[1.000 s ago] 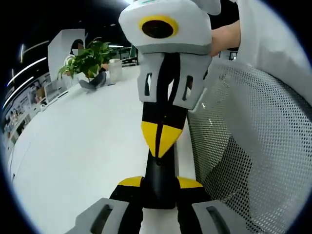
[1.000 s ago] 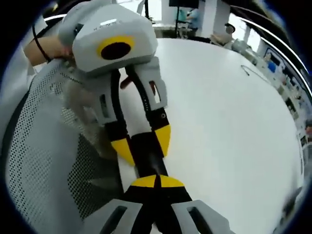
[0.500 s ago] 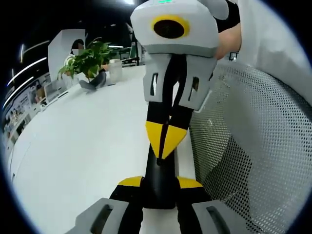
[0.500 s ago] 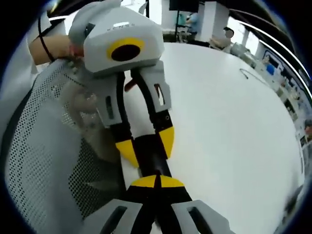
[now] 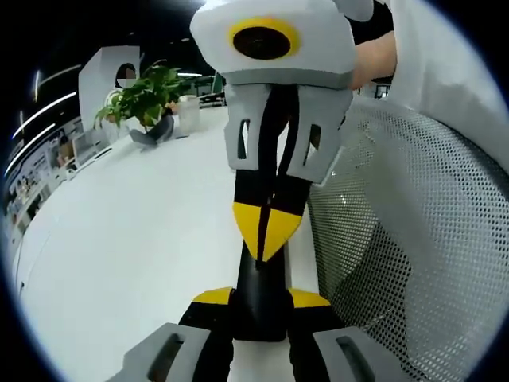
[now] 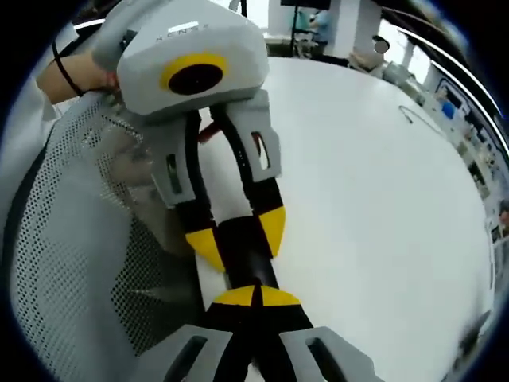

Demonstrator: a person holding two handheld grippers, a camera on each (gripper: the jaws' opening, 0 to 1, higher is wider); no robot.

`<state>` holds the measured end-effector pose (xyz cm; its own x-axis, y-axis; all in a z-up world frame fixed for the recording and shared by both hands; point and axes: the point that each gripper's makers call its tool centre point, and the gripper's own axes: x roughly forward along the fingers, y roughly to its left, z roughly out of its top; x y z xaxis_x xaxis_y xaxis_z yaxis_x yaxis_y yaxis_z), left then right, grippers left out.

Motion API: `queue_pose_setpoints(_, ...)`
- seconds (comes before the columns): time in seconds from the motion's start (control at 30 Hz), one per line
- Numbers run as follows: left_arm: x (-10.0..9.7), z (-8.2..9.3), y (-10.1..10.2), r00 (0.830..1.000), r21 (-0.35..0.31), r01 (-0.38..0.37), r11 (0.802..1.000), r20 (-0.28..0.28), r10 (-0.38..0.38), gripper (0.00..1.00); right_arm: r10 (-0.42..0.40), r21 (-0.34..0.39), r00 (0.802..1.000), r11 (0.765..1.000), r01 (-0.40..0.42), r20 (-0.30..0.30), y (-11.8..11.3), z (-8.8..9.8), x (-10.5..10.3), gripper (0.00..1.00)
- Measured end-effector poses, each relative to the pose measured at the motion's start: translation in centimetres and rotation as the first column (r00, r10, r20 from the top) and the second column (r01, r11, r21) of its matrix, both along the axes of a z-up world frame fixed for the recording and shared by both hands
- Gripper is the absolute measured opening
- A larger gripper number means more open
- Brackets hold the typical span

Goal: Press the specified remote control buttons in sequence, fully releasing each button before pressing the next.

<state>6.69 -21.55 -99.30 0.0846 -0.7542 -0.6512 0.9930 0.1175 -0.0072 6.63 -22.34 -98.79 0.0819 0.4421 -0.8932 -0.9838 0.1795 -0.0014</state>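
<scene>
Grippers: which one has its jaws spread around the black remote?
The left gripper; its jaws straddle the remote, while the right gripper has jaws shut, tips together.

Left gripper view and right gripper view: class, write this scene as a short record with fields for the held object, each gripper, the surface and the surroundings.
Held object: slim black remote control
Left gripper: jaws clamped on the remote's sides
Right gripper: jaws shut, yellow tips down on the remote's top face, seemingly touching
Surface: white table
Background: green potted plant
Beside table: white mesh chair back
</scene>
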Motion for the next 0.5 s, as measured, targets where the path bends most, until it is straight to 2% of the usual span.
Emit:
queue_pose_setpoints(0.13, -0.02, 0.00, -0.01, 1.000, 0.005, -0.001, 1.000, 0.001, 0.001, 0.24, -0.033, 0.011, 0.999, 0.999, 0.033, 0.021, 0.08, 0.02, 0.25, 0.00)
queue_pose_setpoints(0.2, 0.04, 0.00, -0.03, 1.000, 0.003, -0.003, 1.000, 0.002, 0.003, 0.24, -0.009, 0.008, 0.999, 1.000, 0.008, 0.043, 0.25, 0.00, 0.51, 0.00)
queue_pose_setpoints(0.3, 0.06, 0.01, 0.00, 1.000, 0.002, -0.002, 1.000, 0.004, 0.002, 0.24, 0.009, 0.011, 0.999, 1.000, -0.010, 0.040, 0.23, 0.04, 0.47, 0.00)
queue_pose_setpoints(0.4, 0.07, 0.03, 0.00, 1.000, -0.001, -0.001, 1.000, 0.005, 0.001, 0.24, -0.045, 0.081, 0.999, 0.996, 0.045, -0.007, 0.19, 0.20, 0.49, 0.00)
queue_pose_setpoints(0.5, 0.06, 0.04, 0.00, 1.000, -0.002, 0.001, 1.000, 0.005, -0.001, 0.24, -0.042, 0.088, 0.999, 0.995, 0.042, -0.010, 0.08, 0.32, 0.35, 0.00)
